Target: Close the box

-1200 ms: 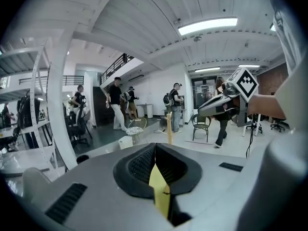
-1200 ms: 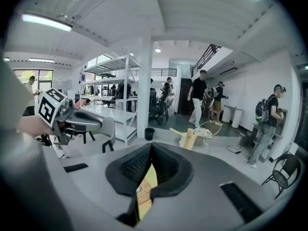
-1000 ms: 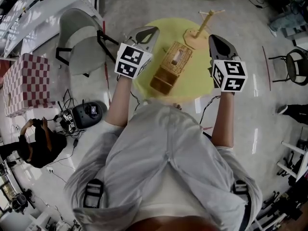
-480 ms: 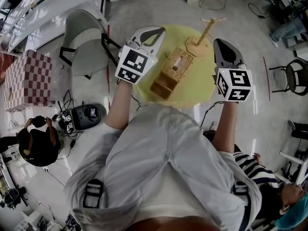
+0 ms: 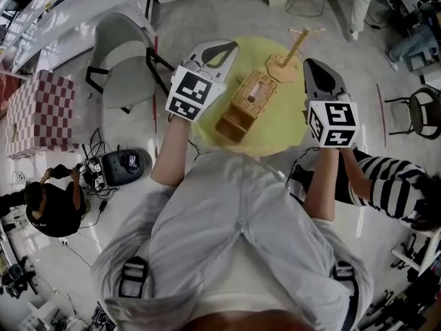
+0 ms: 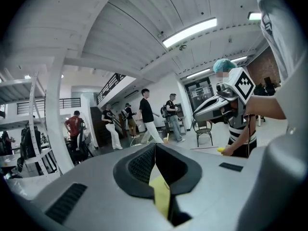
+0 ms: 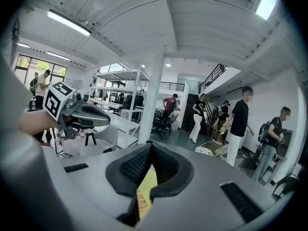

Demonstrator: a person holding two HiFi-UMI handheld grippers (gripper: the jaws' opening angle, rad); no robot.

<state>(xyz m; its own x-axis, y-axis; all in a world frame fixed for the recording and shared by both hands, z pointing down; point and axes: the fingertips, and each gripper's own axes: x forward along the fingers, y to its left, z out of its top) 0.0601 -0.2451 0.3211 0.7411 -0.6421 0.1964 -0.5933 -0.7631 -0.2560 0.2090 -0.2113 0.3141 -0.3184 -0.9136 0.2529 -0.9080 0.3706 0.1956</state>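
1. Box (image 5: 247, 102): wicker, lying lengthwise at the centre of the yellow round table (image 5: 284, 112); something pinkish shows through its top, so it reads as not yet closed; the lid's exact position cannot be made out
2. Left gripper (image 5: 229, 44): at 10 o'clock of the box, clear of it, jaws pressed together on nothing
3. Right gripper (image 5: 312, 63): at 2 o'clock, also clear of the box, jaws together and empty
4. Wooden stand (image 5: 281, 63): at 1 o'clock, just beside the box and near the right gripper
5. Bystander (image 5: 386, 185): striped shirt, at 4 o'clock, close to the right forearm
6. Likely hazards: an off-centre push on the lid may skid the light box into the stand; a right-side approach may clip the stand's post; the bystander may jog the arm
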